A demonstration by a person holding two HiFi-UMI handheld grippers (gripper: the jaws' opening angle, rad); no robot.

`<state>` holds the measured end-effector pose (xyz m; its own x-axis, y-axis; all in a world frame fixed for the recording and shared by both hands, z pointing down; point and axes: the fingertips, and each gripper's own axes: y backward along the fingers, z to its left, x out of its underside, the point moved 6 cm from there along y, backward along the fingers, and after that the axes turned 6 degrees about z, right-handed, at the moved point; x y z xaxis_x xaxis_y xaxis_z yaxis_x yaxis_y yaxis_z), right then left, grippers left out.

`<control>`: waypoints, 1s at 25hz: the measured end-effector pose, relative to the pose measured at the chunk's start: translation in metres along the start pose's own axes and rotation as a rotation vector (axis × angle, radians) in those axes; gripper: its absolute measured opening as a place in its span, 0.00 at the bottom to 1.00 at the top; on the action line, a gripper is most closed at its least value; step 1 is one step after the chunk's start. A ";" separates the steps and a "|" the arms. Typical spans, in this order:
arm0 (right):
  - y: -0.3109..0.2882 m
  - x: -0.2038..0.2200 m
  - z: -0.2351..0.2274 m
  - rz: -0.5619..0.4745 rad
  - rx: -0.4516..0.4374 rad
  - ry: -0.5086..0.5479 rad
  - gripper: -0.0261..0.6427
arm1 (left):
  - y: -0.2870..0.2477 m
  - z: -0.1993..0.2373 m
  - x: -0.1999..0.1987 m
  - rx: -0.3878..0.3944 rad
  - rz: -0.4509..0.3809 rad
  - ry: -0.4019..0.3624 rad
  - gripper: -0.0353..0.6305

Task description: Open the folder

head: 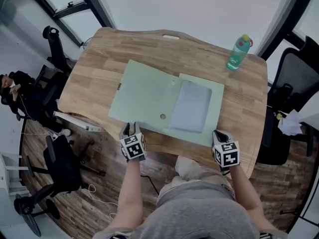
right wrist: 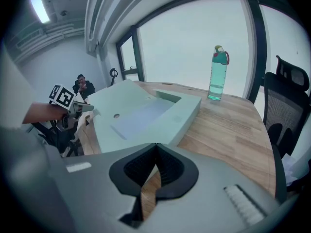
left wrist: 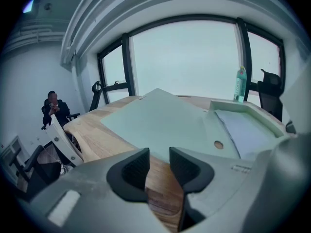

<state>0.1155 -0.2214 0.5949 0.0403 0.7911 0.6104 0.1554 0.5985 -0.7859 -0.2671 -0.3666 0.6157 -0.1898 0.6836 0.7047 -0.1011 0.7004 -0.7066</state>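
A pale green box folder (head: 144, 96) lies open in the middle of the wooden table (head: 99, 59). Its cover is spread out to the left, and its tray on the right holds a stack of bluish-white paper (head: 192, 106). My left gripper (head: 130, 128) hovers at the table's near edge, just in front of the cover's near corner. Its jaws stand apart with only wood between them (left wrist: 158, 166). My right gripper (head: 221, 135) is at the near edge by the tray's right corner, shut and empty (right wrist: 155, 166). The folder (right wrist: 146, 113) is apart from both.
A green water bottle (head: 238, 53) stands at the table's far right. Black office chairs stand to the right (head: 289, 91) and to the left (head: 57, 49). A person (head: 12, 86) sits at the far left. Several chair bases are on the floor below the table's left edge.
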 end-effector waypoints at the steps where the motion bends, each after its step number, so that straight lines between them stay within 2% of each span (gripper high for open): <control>1: 0.001 0.001 0.001 0.004 0.002 0.006 0.04 | 0.003 -0.002 -0.001 0.008 -0.008 0.002 0.26; 10: 0.037 0.002 0.021 -0.102 -0.004 0.037 0.04 | 0.042 -0.032 -0.007 0.130 -0.088 0.006 0.26; 20: 0.092 0.006 0.061 -0.254 -0.088 0.048 0.04 | 0.116 -0.084 -0.008 0.270 -0.226 0.011 0.12; 25: 0.123 0.011 0.080 -0.332 -0.113 0.068 0.04 | 0.156 -0.109 0.005 0.325 -0.266 0.013 0.07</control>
<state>0.0566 -0.1288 0.4969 0.0344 0.5432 0.8389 0.2791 0.8008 -0.5299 -0.1769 -0.2317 0.5162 -0.1033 0.4919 0.8645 -0.4480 0.7529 -0.4820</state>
